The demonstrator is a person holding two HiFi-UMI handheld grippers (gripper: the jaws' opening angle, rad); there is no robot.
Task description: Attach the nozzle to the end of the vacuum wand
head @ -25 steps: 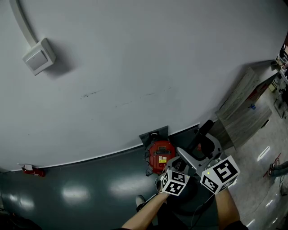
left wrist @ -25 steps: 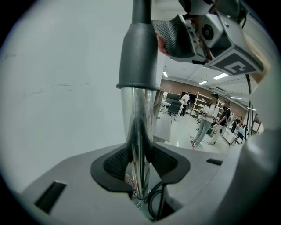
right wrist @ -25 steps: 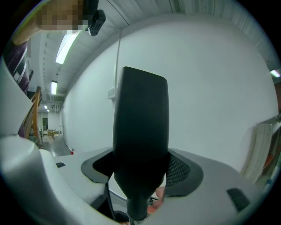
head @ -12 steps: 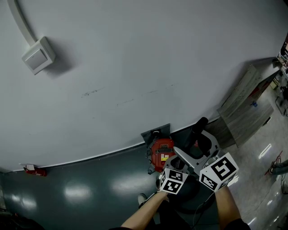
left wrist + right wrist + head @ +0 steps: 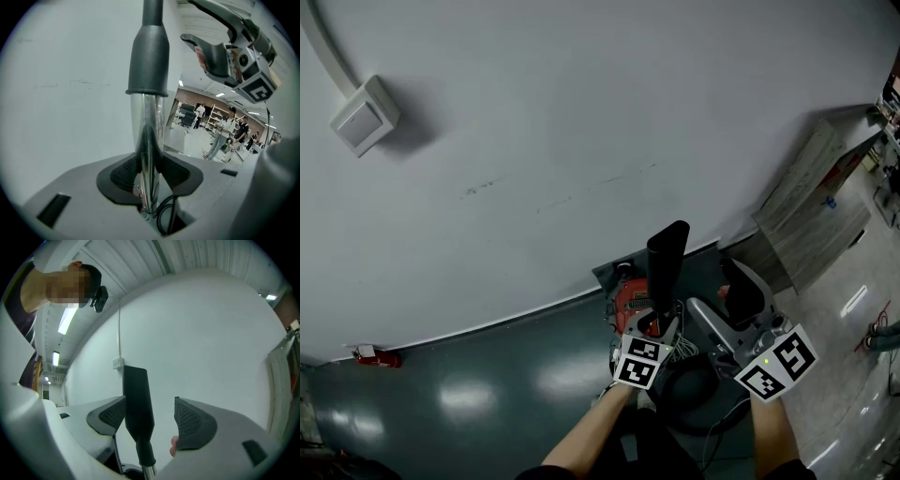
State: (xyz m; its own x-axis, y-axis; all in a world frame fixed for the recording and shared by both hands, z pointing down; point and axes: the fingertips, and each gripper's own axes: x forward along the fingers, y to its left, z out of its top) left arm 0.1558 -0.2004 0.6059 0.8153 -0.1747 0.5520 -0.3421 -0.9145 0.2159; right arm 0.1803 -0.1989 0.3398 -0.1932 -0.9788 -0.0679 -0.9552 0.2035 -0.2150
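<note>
Nozzle stands upright atop wand, long axis vertical | left gripper fingers clamped on wand just below it | right gripper fingers wide apart, empty; nozzle lies ahead, toward its left finger

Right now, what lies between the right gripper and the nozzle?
Nothing. The left gripper view shows only bare wall between the open right gripper and the nozzle, which sits on the wand clamped in the left gripper.
</note>
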